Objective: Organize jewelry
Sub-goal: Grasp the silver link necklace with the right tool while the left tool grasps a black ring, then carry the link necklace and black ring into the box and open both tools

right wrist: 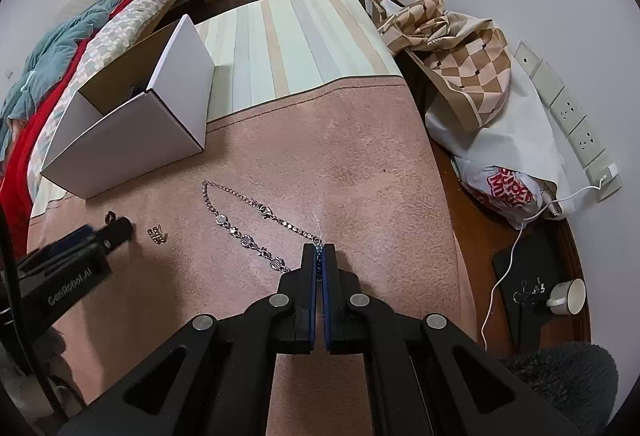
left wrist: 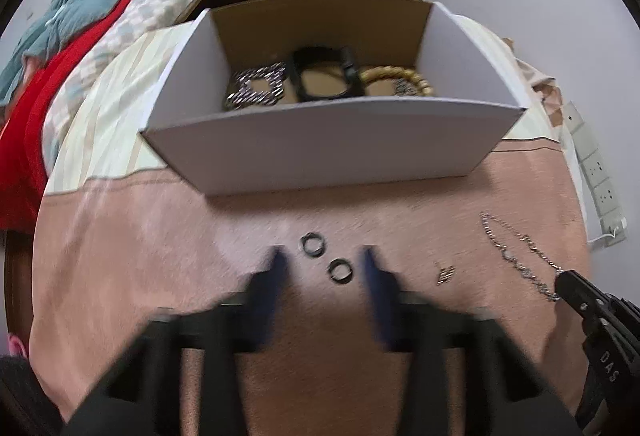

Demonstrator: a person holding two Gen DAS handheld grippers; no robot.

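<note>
A white cardboard box (left wrist: 320, 144) stands on the pink blanket and holds a silver chain bracelet (left wrist: 256, 92), a black bracelet (left wrist: 320, 76) and a gold bead bracelet (left wrist: 400, 78). Two small dark rings (left wrist: 313, 245) (left wrist: 340, 270) lie between the open fingers of my left gripper (left wrist: 324, 256). A small gold clip (left wrist: 445, 274) lies to their right. My right gripper (right wrist: 319, 248) is shut on the near end of a silver necklace (right wrist: 240, 212) that lies stretched on the blanket. The box also shows in the right wrist view (right wrist: 120, 140).
A folded quilt (left wrist: 80, 36) lies at the left. A checkered cloth (right wrist: 460, 48) and a plastic bag (right wrist: 508, 188) sit to the right, beside a wall power strip (right wrist: 576, 124). A white cup (right wrist: 568, 296) stands on the wooden floor.
</note>
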